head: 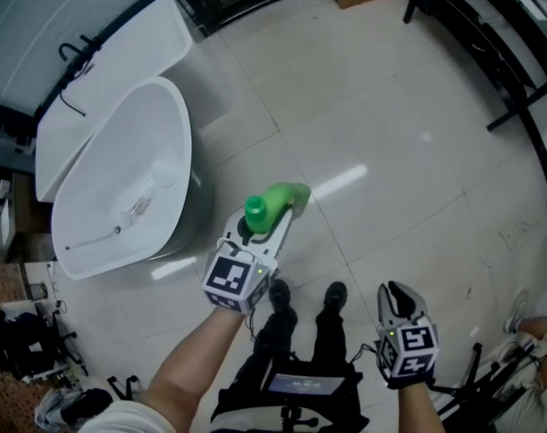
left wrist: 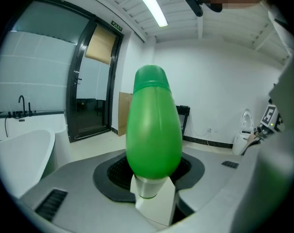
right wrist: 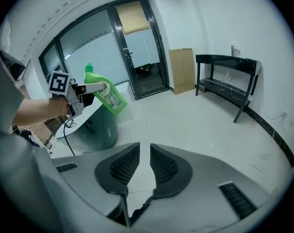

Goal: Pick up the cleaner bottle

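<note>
With left gripper [head: 278, 216] clamped on the cleaner bottle [head: 285, 197], holds it up in the air, well clear of the tiled floor [head: 391, 133], out in front toward the left. Reads as a pick-up essentially done: touches neither floor nor anything else, only the jaws.

Hangs just right of the white bathtub [head: 181, 142], which fills the far left, and stays apart from its outer wall.

Fills, in the left gripper view, the whole space between the pads with green, pinched low down and pointing away from the camera. Looks tilted from the right gripper view, cap end uppermost and body slanting down and away.

Carries nothing in the right gripper [head: 402, 298], low at the near right: jaws all but together, only a sliver of floor between them.

Leaves little to do, judging by this: perhaps only steadying the hold. Has its green cap [head: 255, 210] on.
</note>
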A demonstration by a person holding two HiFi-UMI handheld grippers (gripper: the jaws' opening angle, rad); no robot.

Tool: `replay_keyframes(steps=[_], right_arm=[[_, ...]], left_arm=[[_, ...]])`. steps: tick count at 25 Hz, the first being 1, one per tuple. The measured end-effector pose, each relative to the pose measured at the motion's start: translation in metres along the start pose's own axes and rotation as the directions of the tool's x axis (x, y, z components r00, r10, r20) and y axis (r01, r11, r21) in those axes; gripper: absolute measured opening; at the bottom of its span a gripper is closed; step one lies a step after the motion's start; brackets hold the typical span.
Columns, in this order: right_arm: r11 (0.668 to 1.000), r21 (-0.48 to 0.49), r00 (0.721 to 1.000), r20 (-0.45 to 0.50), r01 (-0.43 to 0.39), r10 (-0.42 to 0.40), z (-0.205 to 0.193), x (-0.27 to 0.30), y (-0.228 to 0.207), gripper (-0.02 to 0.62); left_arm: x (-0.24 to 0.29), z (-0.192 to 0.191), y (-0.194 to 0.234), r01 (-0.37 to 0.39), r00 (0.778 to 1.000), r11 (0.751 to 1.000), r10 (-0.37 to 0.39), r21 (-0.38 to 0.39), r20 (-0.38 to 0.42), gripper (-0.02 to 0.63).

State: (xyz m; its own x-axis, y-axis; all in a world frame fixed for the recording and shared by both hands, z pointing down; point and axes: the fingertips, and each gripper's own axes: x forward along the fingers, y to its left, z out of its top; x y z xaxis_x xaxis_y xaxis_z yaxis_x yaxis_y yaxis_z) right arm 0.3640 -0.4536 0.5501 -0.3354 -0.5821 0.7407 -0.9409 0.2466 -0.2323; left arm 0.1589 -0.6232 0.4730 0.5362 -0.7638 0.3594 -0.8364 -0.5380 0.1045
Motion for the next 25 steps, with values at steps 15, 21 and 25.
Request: replay_keyframes(steps=[15,21,25], right_arm=[[0.996,-0.090,0.990,0.139,0.015,-0.003,0.067,-0.074,0.046,0.064],[0.994,-0.112,0.983,0.183,0.014,0.006,0.080,-0.096,0.066,0.064],[0.990,-0.137,0.977,0.214,0.021,0.009,0.089,-0.110,0.072,0.064]], left_arm=[[-0.109,0.110,0.008,-0.046,0.982,0.998,0.036,0.051,0.184,0.163],[-0.149,0.138,0.004,-0.057,0.968,0.997,0.044,0.043,0.245,0.163],[-0.172,0.148,-0.001,-0.062,0.963,0.997,0.046,0.049,0.267,0.163]])
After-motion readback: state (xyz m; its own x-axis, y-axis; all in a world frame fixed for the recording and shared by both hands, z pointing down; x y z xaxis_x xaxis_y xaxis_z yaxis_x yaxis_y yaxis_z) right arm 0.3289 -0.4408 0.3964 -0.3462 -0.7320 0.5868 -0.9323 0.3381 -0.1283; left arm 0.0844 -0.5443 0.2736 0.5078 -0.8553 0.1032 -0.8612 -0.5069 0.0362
